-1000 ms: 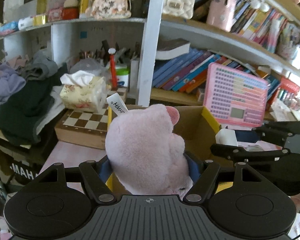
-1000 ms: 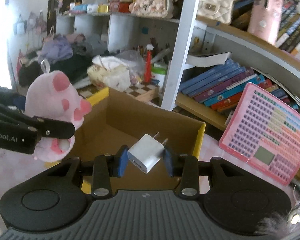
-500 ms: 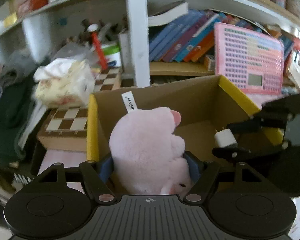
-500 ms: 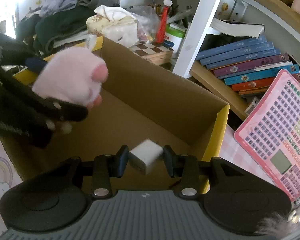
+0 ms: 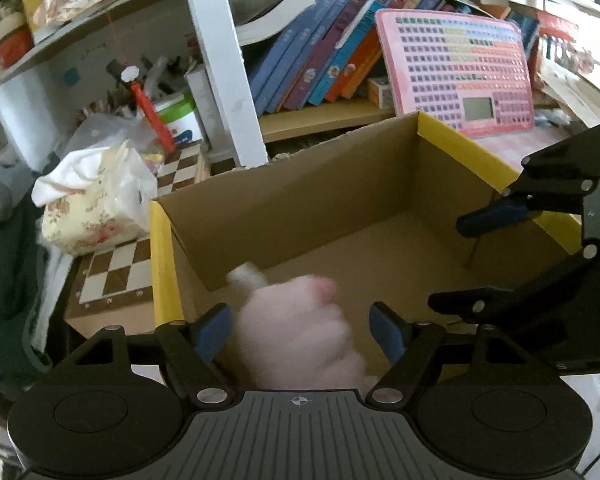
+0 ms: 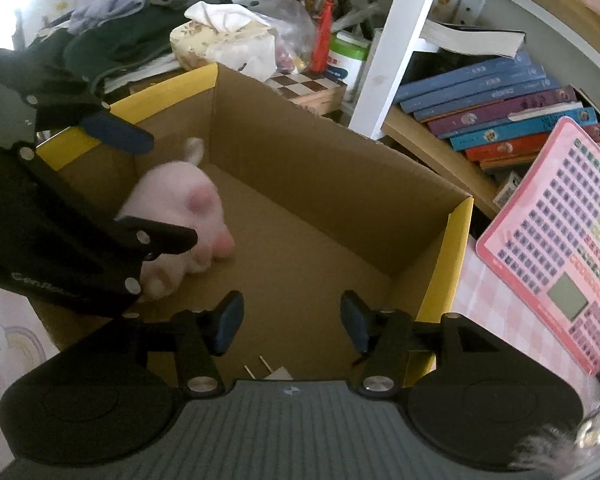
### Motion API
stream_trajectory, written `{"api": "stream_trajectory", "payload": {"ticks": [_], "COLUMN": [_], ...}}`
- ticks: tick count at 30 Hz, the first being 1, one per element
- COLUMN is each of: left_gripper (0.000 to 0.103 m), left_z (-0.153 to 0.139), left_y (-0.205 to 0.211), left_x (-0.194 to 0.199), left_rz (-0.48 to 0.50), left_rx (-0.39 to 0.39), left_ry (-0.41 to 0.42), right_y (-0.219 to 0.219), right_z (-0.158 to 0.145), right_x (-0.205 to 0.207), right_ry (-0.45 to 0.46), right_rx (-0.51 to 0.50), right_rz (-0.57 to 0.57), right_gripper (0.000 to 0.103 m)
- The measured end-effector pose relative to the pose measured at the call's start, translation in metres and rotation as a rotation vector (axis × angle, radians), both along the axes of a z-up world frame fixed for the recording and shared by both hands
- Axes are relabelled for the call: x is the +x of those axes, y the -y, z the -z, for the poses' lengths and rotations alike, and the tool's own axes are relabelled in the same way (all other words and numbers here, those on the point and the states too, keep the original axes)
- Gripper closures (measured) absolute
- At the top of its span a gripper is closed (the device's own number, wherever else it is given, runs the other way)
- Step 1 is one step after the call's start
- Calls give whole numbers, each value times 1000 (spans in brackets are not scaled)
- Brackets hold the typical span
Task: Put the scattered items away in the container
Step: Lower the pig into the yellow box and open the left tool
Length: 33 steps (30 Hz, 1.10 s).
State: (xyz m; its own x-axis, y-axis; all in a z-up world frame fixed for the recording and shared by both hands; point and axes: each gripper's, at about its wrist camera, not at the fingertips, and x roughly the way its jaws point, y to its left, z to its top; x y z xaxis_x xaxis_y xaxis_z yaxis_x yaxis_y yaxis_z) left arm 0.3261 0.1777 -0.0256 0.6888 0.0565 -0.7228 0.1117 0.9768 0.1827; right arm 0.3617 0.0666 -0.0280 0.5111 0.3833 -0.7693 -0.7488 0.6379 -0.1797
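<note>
1. My left gripper [image 5: 300, 330] hangs over the near left corner of the open brown cardboard box with yellow-edged flaps [image 5: 464, 148]. Its jaws stand wide, and the blue pads [image 5: 212, 330] are clear of the soft pink plush toy with darker pink spots [image 5: 300, 332] on both sides. The toy is blurred between them, so I judge it released and dropping, not held.

2. In the right wrist view the same plush toy [image 6: 180, 216] lies low against the box's left wall, below and just ahead of my left gripper [image 6: 140, 188], its paper tag pointing away from me toward the far wall.

3. My right gripper [image 6: 290, 326] has just been opening; nothing is between its pads now. The small white plug-in charger with two metal prongs [image 6: 274, 372] lies on the box floor right under the fingers, at the near right corner, prongs pointing up the picture, along the fingers' line.

4. Both things are inside the box [image 6: 440, 248]; the plush is nearer my left hand, the charger nearer my right.

5. The coming move, as I judge it, is straight up and back for both hands, clear of the yellow rims.
</note>
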Motion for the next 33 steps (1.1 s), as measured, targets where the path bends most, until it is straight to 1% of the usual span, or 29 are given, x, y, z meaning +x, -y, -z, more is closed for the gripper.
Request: {"api": "stream_trajectory", "payload": {"ticks": [3, 5, 6, 10, 12, 13, 14, 16, 18, 22, 25, 31, 33], "left_gripper": [25, 25, 25, 25, 25, 24, 23, 19, 13, 12, 8, 3, 3], "left_z": [1, 2, 2, 2, 3, 3, 2, -1, -8, -25, -39, -66, -74], "left_y": [-5, -8, -10, -17, -16, -15, -14, -13, -14, -18, -19, -22, -22], "left_x": [-2, -3, -3, -5, -4, -3, -3, -6, -12, -24, -35, -70, -83], "left_rz": [47, 63, 76, 97, 89, 83, 77, 53, 32, 2, -24, -91, -109], "left_rx": [44, 92, 103, 91, 96, 97, 98, 96, 82, 28, -5, -78, -85], "left_ry": [-8, 0, 2, 15, 19, 19, 18, 33, 68, 119, 167, 250, 267], "right_y": [-7, -11, -12, -16, -18, -18, -17, -16, -17, -14, -9, 7, 12], "right_z": [0, 0, 0, 0, -1, -1, -3, -7, -13, -30, -45, -77, -86], "right_x": [-9, -13, -15, -19, -17, -16, -15, -15, -19, -28, -36, -62, -74], "right_ry": [0, -4, -6, -12, -16, -10, -6, 5, 35, 84, 107, 148, 164], "right_rx": [-2, 2, 4, -2, -9, -15, -15, -11, -11, 11, 42, 133, 156], "right_rz": [40, 64, 73, 91, 86, 87, 87, 64, 47, 34, 29, 34, 36], "right_gripper": [49, 48, 48, 46, 40, 31, 27, 24, 22, 19, 18, 14, 14]}}
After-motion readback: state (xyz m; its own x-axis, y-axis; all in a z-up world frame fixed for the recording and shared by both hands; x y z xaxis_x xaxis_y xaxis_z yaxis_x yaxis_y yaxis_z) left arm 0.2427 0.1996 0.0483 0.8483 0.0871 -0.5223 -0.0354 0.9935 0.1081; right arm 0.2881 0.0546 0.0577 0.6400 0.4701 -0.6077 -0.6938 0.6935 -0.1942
